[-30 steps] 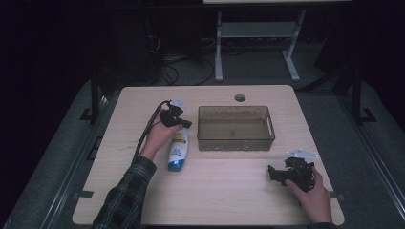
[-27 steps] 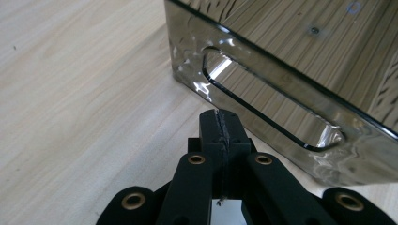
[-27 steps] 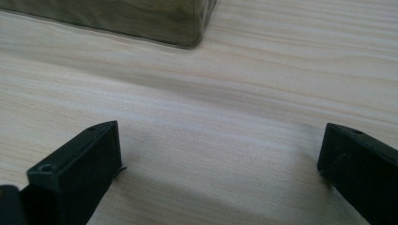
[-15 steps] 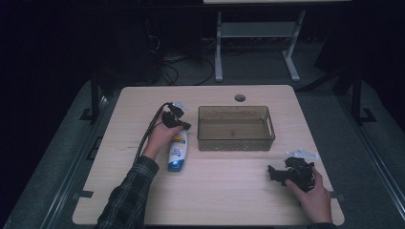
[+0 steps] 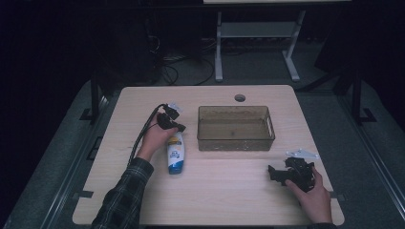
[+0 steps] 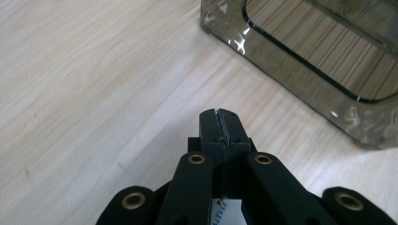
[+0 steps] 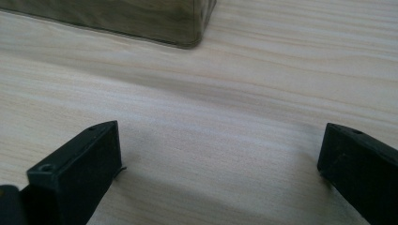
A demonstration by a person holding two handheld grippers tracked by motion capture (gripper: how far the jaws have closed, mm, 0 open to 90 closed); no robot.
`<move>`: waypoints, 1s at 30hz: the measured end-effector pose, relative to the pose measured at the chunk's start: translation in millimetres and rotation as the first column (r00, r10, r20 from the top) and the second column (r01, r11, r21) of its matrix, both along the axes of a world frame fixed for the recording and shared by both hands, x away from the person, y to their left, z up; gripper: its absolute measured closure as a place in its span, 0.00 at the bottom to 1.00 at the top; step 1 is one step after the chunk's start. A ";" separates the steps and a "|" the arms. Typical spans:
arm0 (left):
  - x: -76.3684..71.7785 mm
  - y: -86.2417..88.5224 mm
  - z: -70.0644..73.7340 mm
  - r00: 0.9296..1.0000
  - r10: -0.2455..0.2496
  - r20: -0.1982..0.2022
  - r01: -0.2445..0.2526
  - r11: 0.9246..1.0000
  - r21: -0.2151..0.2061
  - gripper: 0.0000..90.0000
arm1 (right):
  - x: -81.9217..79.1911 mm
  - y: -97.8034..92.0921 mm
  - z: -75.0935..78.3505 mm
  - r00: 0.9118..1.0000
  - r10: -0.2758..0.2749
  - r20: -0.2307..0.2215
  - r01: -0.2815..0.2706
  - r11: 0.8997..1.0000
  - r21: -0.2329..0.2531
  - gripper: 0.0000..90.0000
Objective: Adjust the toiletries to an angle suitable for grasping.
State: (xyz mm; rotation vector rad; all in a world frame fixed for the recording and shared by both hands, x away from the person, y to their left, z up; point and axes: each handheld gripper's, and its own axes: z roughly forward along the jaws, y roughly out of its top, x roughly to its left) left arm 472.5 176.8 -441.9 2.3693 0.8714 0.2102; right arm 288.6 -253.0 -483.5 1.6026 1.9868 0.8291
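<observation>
A white and blue bottle [image 5: 175, 153] lies on the wooden table [image 5: 224, 200], left of a smoky clear plastic bin [image 5: 236, 128]. My left gripper [image 5: 177, 127] hovers just above the bottle's top end, its jaws pressed together with nothing between them [image 6: 219, 123]. A corner of the bin [image 6: 300, 56] lies just ahead of it. A scrap of the bottle's label [image 6: 224, 212] peeks out beneath the jaws. My right gripper [image 5: 274, 172] rests low at the table's front right, open [image 7: 220, 154], jaws far apart over bare wood, facing the bin's corner [image 7: 141, 18].
A grey three-cornered plate [image 5: 302, 154] lies on the table behind the right gripper. A round cable hole [image 5: 239, 98] sits near the far edge. The left gripper's cable [image 5: 143, 133] trails toward the table's left edge. A white stand [image 5: 258, 33] is on the floor beyond.
</observation>
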 end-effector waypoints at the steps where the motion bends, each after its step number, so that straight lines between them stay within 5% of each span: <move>1: -0.9 1.9 -0.4 1.000 -0.001 0.000 0.001 1.000 0.002 1.00 | 0.0 0.0 0.0 1.000 0.000 0.000 0.000 1.000 0.000 0.00; 30: -29.0 47.5 2.1 0.997 0.072 -0.027 -0.070 0.995 0.076 1.00 | 0.0 0.0 0.0 1.000 0.000 0.000 0.000 1.000 0.000 0.00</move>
